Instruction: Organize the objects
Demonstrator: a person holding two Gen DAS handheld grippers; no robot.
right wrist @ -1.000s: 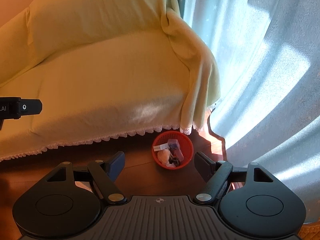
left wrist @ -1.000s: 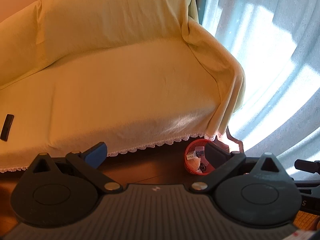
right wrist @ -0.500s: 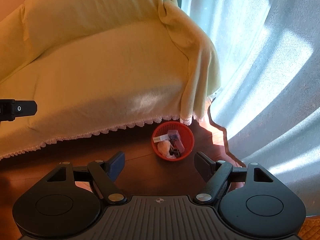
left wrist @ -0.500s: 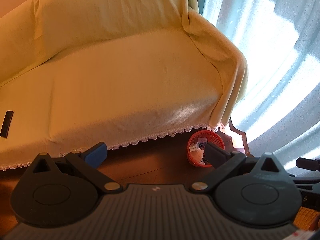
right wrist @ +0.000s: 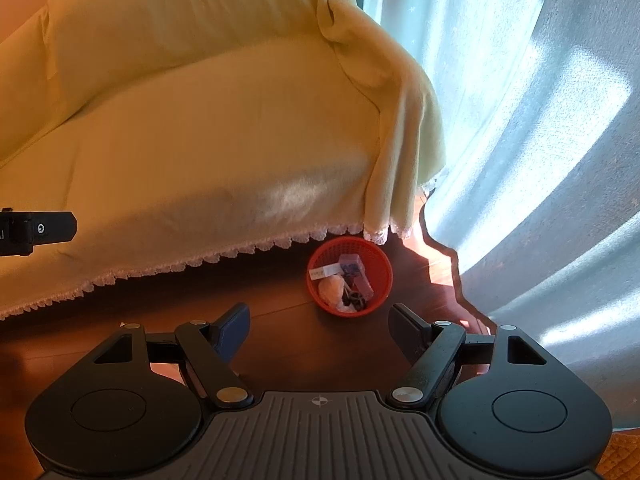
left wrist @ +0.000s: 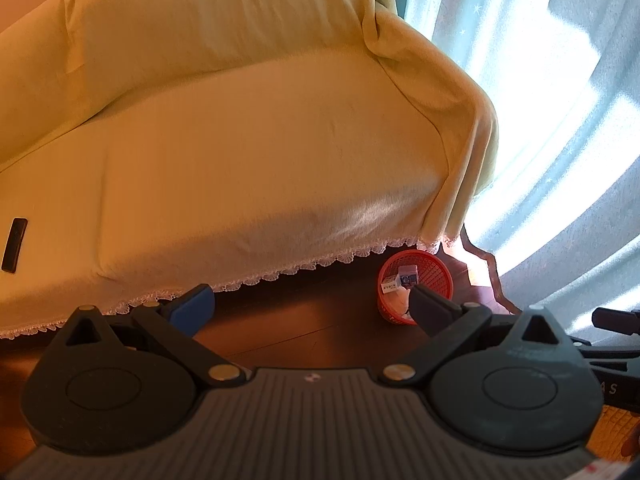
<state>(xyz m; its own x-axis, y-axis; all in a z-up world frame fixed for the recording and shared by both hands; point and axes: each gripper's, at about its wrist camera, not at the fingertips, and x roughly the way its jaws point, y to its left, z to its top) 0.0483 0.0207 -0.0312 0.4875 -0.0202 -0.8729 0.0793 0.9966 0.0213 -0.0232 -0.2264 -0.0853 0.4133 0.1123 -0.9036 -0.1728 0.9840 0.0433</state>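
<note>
A small red mesh basket point(right wrist: 378, 276) stands on the dark wood floor by the sofa's right corner, holding several small items: a white label, a blue box, crumpled paper. In the left wrist view the same basket point(left wrist: 434, 270) is partly hidden behind the right finger. My left gripper point(left wrist: 308, 302) is open with nothing between its fingers. My right gripper point(right wrist: 320, 326) is open and empty too, held above the floor just short of the basket. A black remote-like bar point(left wrist: 14, 244) lies on the sofa seat at the far left.
A sofa under a yellow cover with a lace hem point(left wrist: 256, 152) fills the left and middle. Pale blue curtains point(right wrist: 520, 120) hang at the right, lit by sun. The other gripper's black body point(right wrist: 36, 232) shows at the left edge of the right wrist view.
Both grippers have risen and drawn back a little, so the basket sits higher and smaller in both views. Both stay open and empty.
</note>
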